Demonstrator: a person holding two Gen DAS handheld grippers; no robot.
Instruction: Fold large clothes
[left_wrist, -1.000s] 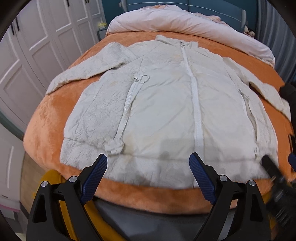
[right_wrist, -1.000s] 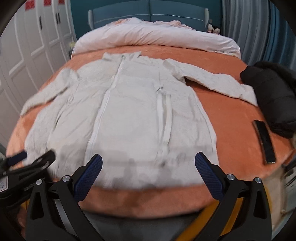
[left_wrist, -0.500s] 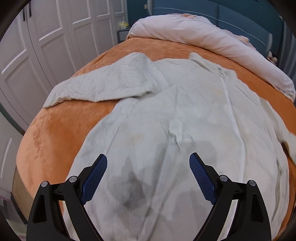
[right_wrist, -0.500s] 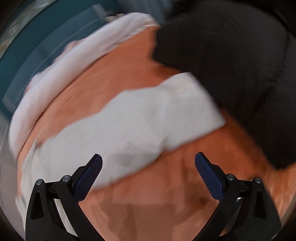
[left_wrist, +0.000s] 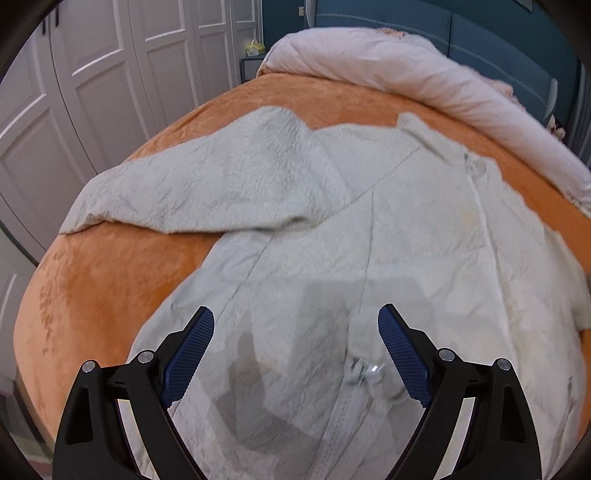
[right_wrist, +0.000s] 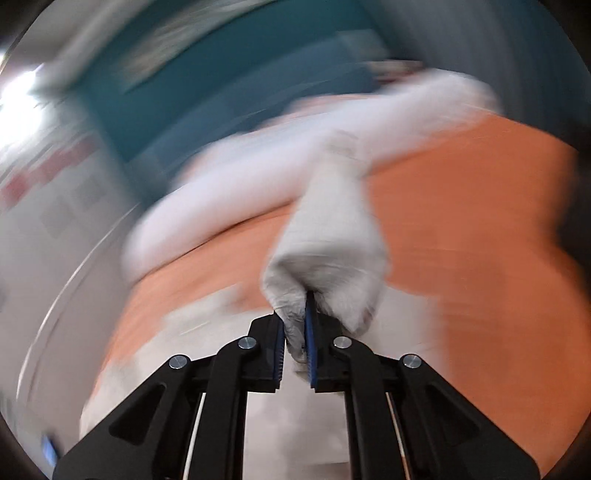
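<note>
Jacket (left_wrist: 369, 236): flat on bed (left_wrist: 110, 280) | left gripper (left_wrist: 295, 332): jaws wide, empty, above jacket front | right gripper (right_wrist: 295, 328): jaws clamped on sleeve (right_wrist: 332, 229) cuff; sleeve runs straight ahead of your jaws | view blurred.

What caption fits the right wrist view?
Right hand-held gripper shut on a pale fleece jacket sleeve above the orange bedspread.

Right tongs (right_wrist: 295, 338) clamped on pale sleeve (right_wrist: 328, 236), lifted above orange bedspread (right_wrist: 480, 221); view motion-blurred.
</note>
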